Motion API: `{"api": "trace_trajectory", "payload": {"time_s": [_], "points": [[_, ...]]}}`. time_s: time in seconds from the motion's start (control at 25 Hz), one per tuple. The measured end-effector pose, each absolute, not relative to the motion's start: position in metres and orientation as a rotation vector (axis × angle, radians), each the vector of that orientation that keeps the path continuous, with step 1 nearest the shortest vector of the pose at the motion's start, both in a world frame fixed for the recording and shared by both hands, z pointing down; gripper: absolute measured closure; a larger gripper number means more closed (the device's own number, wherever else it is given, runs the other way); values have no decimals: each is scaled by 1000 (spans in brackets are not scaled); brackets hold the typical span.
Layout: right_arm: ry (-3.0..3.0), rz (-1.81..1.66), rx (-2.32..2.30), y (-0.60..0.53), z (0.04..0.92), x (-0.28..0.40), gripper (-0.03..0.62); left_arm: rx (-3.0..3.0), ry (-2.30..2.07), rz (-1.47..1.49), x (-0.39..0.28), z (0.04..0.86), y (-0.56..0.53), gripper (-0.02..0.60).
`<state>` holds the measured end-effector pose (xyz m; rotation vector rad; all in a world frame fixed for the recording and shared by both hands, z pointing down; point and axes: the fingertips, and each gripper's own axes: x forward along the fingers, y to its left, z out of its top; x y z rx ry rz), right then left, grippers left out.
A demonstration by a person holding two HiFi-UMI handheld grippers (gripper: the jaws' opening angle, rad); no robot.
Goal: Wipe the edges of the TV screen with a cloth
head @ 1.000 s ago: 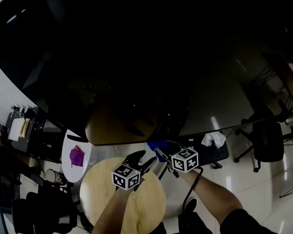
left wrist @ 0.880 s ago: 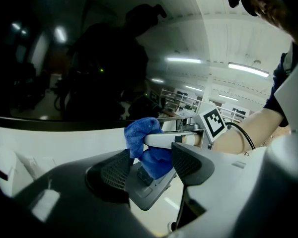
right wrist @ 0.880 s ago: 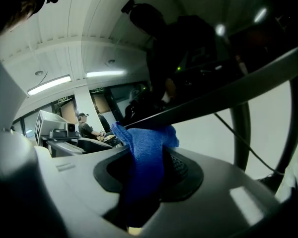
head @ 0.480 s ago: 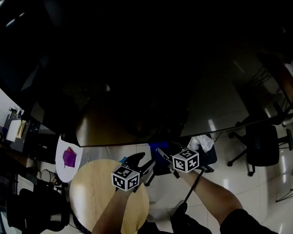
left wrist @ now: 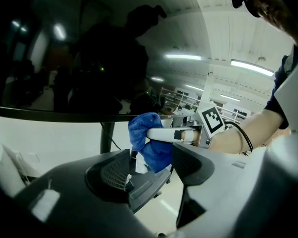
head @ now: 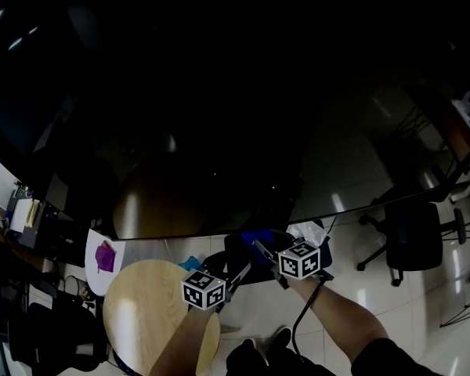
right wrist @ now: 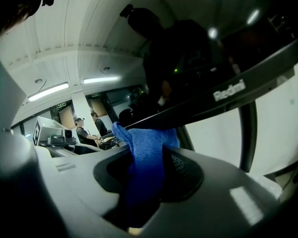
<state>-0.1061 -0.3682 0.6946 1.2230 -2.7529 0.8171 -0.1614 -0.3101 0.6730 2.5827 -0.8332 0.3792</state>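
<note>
Lettering (right wrist: 229, 89) "Redmi" marks TV bezel (right wrist: 280, 57); right gripper (right wrist: 149, 176) fingers (right wrist: 186, 172) pinch blue cloth (right wrist: 146, 148), left gripper (left wrist: 154, 175) fingers (left wrist: 111, 175) apart.

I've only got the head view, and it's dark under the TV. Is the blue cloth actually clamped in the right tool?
Observer: Yes, the right tool is shut on the blue cloth, which sticks up past its jaws.
Operator: Is it at the bottom edge?
Observer: Its top reaches the TV's lower bezel; contact I can't confirm.
Operator: And the left tool?
Observer: The left tool is open, with nothing between its jaws.
</note>
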Motion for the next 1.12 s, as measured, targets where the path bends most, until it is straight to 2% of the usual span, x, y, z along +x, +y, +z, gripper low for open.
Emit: {"api": "trace_trajectory", "payload": {"time_s": [0.32,0.76,1.12], "points": [[-2757,721,1129,-359,689,-80,456,2609,-714,411,-93,675,-316,330],[-2823,834,1133,-350,688,-56,456,2574,-766,396,-80,682,-305,327],[-2835,914,1249,-347,687,20,457,2540,-843,394,-43,688,-286,327]]}}
